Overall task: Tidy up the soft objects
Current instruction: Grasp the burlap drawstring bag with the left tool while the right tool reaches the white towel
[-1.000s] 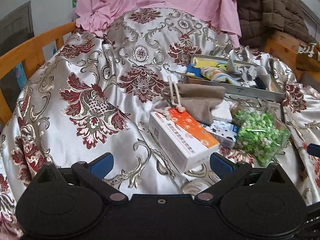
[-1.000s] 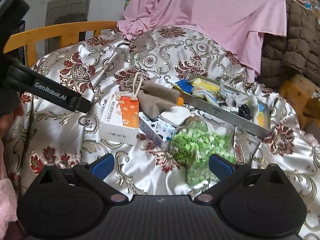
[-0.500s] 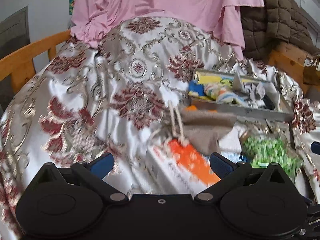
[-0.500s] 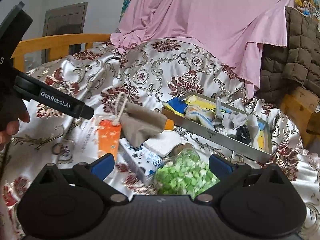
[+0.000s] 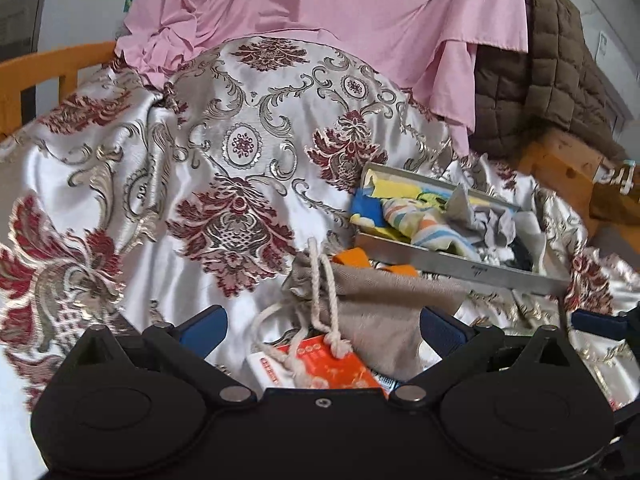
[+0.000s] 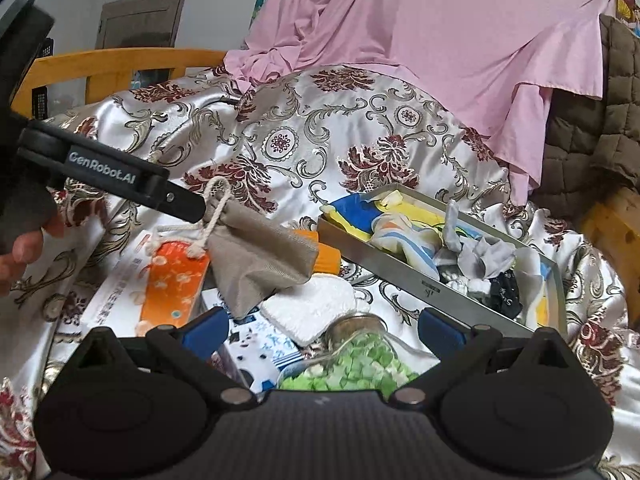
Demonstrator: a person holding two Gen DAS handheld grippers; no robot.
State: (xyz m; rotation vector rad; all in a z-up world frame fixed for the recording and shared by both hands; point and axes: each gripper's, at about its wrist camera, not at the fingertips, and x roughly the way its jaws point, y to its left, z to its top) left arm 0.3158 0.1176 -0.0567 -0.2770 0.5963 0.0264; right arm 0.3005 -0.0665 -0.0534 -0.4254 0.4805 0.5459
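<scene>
Left gripper [image 5: 322, 326] now closer over pouch [image 5: 376, 300], beside tray [image 5: 480, 266].

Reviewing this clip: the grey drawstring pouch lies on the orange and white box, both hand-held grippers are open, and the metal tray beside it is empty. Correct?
Not quite. The metal tray is not empty: the right wrist view shows it holding folded cloths and socks. The rest stands: the grey drawstring pouch lies on the orange and white box, and the left hand-held gripper and right hand-held gripper are open.
</scene>
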